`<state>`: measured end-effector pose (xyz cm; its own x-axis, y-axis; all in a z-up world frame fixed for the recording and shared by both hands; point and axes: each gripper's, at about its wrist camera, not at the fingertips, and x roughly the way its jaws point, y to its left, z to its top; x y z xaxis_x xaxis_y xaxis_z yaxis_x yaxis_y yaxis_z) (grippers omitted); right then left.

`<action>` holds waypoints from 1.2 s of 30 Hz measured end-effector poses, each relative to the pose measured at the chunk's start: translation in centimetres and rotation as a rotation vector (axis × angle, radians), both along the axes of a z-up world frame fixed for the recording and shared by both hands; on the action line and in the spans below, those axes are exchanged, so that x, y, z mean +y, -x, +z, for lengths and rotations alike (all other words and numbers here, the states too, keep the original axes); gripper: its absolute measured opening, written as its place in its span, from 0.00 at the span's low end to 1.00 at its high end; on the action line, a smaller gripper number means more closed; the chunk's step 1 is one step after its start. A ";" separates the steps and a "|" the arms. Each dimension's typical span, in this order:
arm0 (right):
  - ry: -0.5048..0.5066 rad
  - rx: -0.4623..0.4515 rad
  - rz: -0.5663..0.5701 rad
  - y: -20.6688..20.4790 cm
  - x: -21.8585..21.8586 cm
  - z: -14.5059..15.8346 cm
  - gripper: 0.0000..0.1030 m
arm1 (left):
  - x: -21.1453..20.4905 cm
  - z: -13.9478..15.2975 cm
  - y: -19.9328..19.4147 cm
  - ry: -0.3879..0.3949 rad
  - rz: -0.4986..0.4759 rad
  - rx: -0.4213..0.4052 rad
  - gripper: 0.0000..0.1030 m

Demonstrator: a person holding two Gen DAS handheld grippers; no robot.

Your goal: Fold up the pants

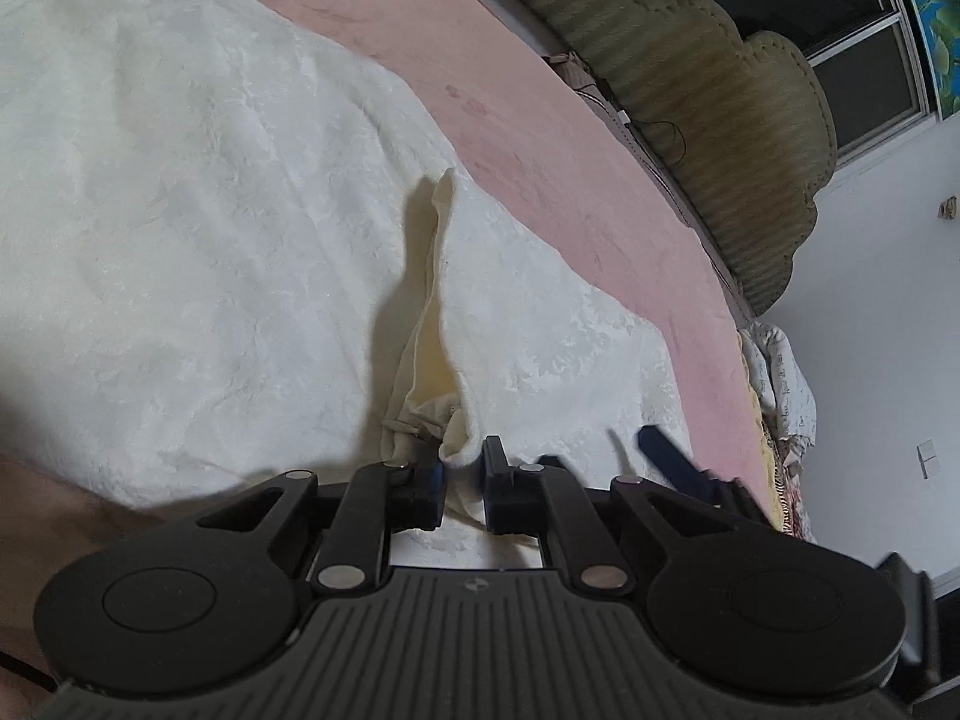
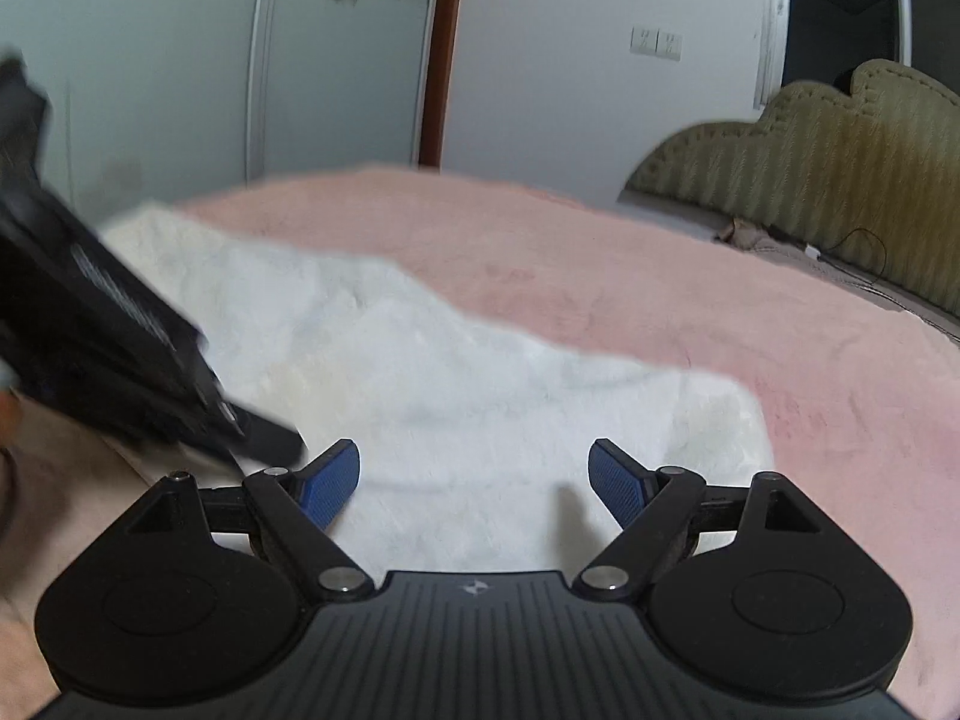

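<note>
The white, plush fleece pants [image 1: 198, 228] lie spread over the pink bed cover [image 1: 540, 138], filling the area ahead of and beneath both tools. Between the narrowed jaws of the left tool [image 1: 463, 474] a raised cream-coloured fold of the pants' edge [image 1: 435, 324] is gathered; the ridge runs straight forward from the fingertips. The pads appear to be pinching the fabric, though whether both layers are caught cannot be told from this angle. The right tool [image 2: 474, 480] is held just to the right of the left one, its blue-padded jaws spread wide with nothing between them, hovering over flat white fabric.

For this step to go well, the pinch should be confirmed as firm and deep enough that the thick pile does not slip out when lifted. A matching grasp is likely needed from the right tool: it should be lowered onto the near edge at its own side, with the pads closed on the same layers. The two grips should be kept apart so the edge stays taut, then raised together and carried forward evenly. Plush fabric tends to drag on the cover, so a clear lift before travel is advisable.

An olive padded headboard [image 2: 840, 180] stands far ahead to the right, well clear of the work.
</note>
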<state>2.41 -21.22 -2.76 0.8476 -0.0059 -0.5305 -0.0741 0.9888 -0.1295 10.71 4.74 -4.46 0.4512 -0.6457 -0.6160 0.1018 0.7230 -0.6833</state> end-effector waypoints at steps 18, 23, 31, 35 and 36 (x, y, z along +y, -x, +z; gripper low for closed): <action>-0.067 0.032 -0.022 -0.9 -1.8 -0.8 0.97 | -4.4 5.7 2.3 -0.628 0.015 -0.459 0.72; -0.102 0.041 -0.023 -1.1 -2.3 -1.0 0.98 | -7.7 2.7 1.4 -0.776 -0.023 -0.463 0.70; -0.113 0.036 -0.028 -1.1 -2.6 -1.1 1.00 | -8.0 1.6 2.0 -0.795 -0.006 -0.486 0.72; -0.114 0.036 -0.029 -1.2 -2.6 -1.2 1.00 | -8.2 1.4 2.3 -0.804 0.007 -0.500 0.75; -0.114 0.037 -0.029 -1.2 -2.6 -1.2 1.00 | -8.3 1.3 2.3 -0.807 0.009 -0.505 0.75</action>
<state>3.63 -23.78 -3.95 0.8280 0.0322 -0.5598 -0.0479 0.9988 -0.0135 8.39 -3.52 -3.14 0.7889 -0.1056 -0.6054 0.2406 0.9596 0.1460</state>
